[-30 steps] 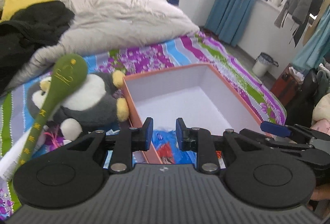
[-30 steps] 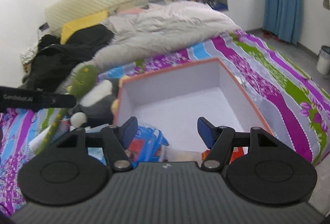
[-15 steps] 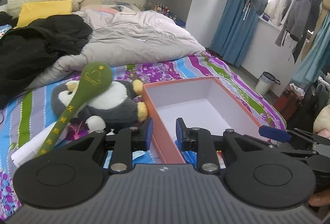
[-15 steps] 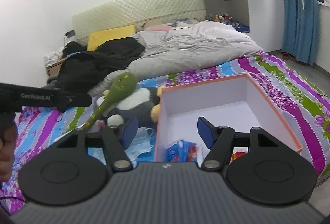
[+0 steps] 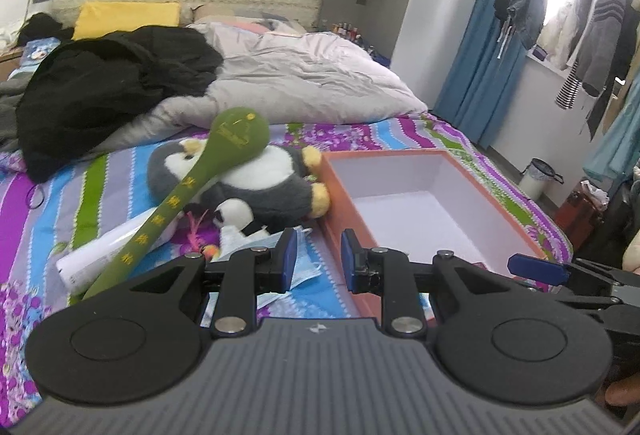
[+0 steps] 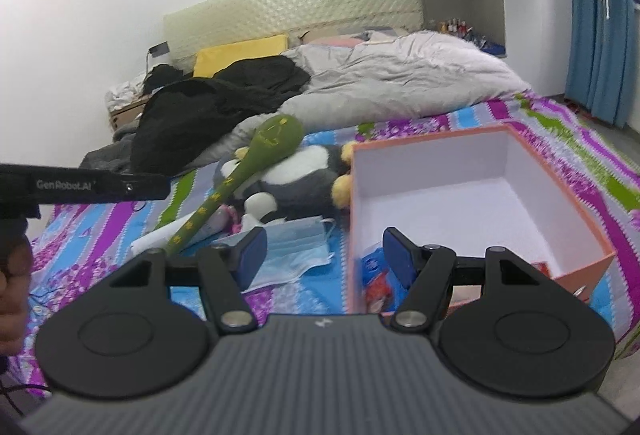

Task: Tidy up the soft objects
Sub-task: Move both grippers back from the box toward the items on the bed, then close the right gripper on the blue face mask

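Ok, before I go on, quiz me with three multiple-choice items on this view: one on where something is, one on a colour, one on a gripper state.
1. Where does the plush penguin lie?
A. inside the box
B. on the bed beside the box, against its outer wall
C. on the floor

2. What colour is the outside of the box?
A. orange
B. black
C. green

3. How does the right gripper stand?
A. shut on the face mask
B. shut on the penguin
C. open, holding nothing

Answers: 1 B, its yellow foot meets the box's left wall, and the green massage hammer leans over it. 2 A, orange walls outside, white inside. 3 C, its pads stand apart above the face mask and the box's near edge, pressing on nothing.
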